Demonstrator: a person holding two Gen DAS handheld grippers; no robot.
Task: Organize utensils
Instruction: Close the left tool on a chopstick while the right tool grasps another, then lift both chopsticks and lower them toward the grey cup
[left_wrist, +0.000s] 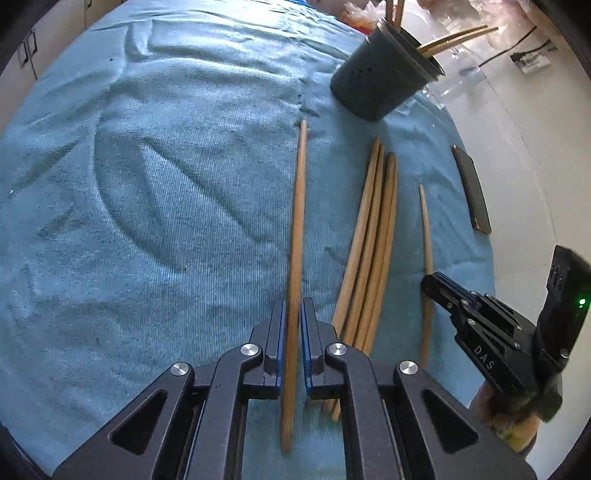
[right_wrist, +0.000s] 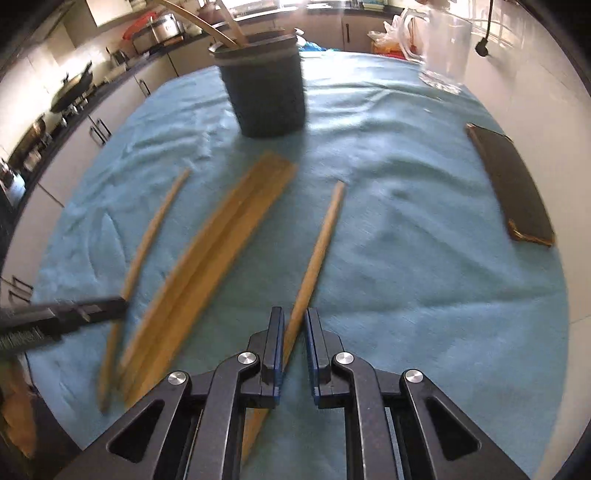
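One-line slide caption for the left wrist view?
Left gripper shut on a single wooden chopstick lying on the blue towel, dark utensil holder beyond.

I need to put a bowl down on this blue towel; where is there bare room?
The towel is bare left of the lone chopstick. A second patch lies between the right-hand chopstick and the dark phone. It is crowded around the chopstick bundle and in front of the dark holder.

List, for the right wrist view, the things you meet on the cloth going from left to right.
Left gripper → lone chopstick → bundle of chopsticks → chopstick between the right gripper's fingers → dark flat case.
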